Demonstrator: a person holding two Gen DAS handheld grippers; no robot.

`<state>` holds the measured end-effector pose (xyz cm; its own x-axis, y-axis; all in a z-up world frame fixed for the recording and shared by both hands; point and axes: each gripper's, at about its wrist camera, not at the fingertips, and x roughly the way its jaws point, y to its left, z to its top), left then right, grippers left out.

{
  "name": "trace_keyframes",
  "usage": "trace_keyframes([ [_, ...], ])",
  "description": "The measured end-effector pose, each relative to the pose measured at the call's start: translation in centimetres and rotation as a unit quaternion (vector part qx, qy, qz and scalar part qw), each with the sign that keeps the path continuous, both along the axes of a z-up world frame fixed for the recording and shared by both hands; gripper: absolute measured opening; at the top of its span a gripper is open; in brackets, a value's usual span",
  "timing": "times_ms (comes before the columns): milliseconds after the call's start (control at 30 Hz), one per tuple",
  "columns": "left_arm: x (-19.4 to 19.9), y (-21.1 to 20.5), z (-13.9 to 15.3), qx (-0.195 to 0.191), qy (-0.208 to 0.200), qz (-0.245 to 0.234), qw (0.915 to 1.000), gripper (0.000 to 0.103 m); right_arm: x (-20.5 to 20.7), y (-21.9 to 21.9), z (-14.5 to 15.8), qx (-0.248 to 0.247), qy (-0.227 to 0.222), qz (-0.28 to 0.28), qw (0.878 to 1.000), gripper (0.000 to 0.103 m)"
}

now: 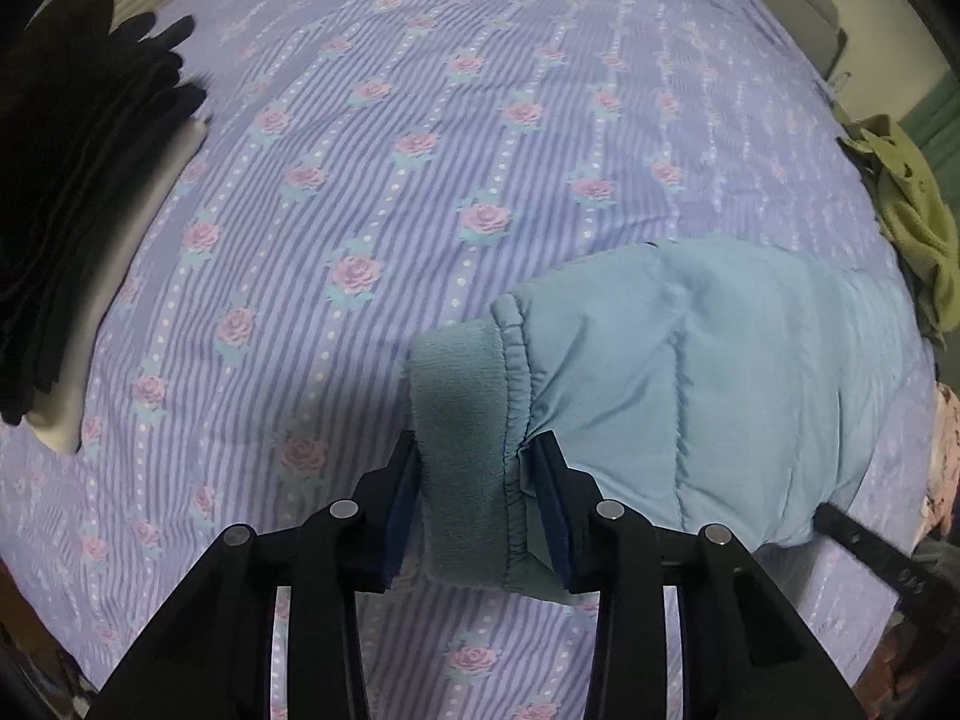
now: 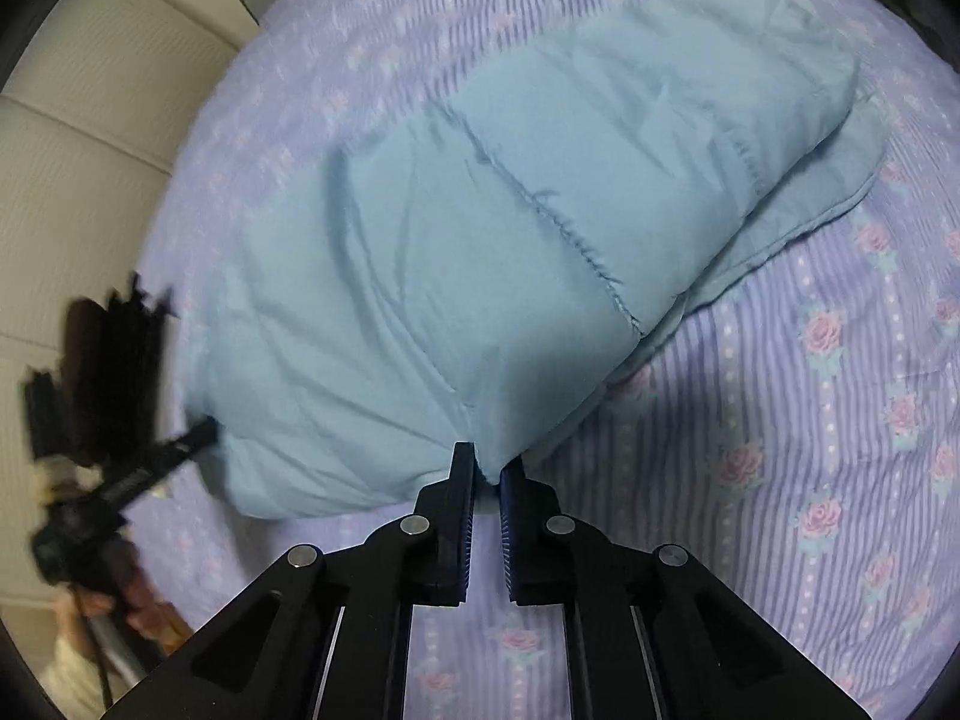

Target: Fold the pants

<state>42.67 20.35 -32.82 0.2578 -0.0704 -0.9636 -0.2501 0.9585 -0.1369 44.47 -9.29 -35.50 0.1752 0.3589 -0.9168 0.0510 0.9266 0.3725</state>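
Light blue padded pants [image 1: 708, 384] lie folded on a purple floral bedsheet [image 1: 360, 192]. My left gripper [image 1: 477, 447] is shut on their ribbed teal waistband [image 1: 462, 420], which stands up between the jaws. In the right wrist view the pants [image 2: 456, 252] stretch away from me, the upper layer lying over a lower one. My right gripper [image 2: 487, 465] is shut on the near edge of the pants, holding a corner of the fabric. The other gripper shows blurred at the left in the right wrist view [image 2: 150, 462], and as a dark finger in the left wrist view [image 1: 864, 546].
A stack of dark folded clothes [image 1: 78, 180] on a white garment lies at the left of the bed. An olive green garment [image 1: 906, 210] lies at the right edge. A beige padded headboard [image 2: 90, 120] borders the bed.
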Motion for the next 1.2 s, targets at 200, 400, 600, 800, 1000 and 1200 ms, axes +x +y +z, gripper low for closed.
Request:
trace_keyframes([
  [200, -0.4, 0.6, -0.1, 0.075, 0.011, 0.017, 0.997, 0.012, 0.0, 0.5, 0.8, -0.018, 0.0, 0.012, 1.0, 0.037],
  [400, -2.8, -2.0, 6.4, 0.131, -0.075, -0.003, 0.9886, 0.045, -2.4, -3.0, 7.2, -0.114, -0.129, -0.038, 0.984, 0.063],
  [600, -1.0, -9.2, 8.5, 0.109, -0.118, -0.095, 0.9824, 0.047, 1.8, -10.3, 9.7, -0.113, -0.191, -0.092, 0.971, 0.064],
  [800, 1.2, -14.6, 5.3, 0.105, -0.088, -0.124, 0.9828, 0.047, 8.4, -15.1, 5.4, -0.098, -0.135, -0.113, 0.98, 0.064],
  [1000, 2.2, -15.7, 4.1, 0.109, -0.06, -0.115, 0.9856, 0.047, 9.8, -16.6, 0.7, -0.08, -0.054, -0.14, 0.985, 0.055],
  [1200, 2.3, -15.5, 3.9, 0.114, -0.05, -0.107, 0.9865, 0.046, 8.3, -17.2, 1.2, -0.033, -0.075, -0.142, 0.986, 0.008],
])
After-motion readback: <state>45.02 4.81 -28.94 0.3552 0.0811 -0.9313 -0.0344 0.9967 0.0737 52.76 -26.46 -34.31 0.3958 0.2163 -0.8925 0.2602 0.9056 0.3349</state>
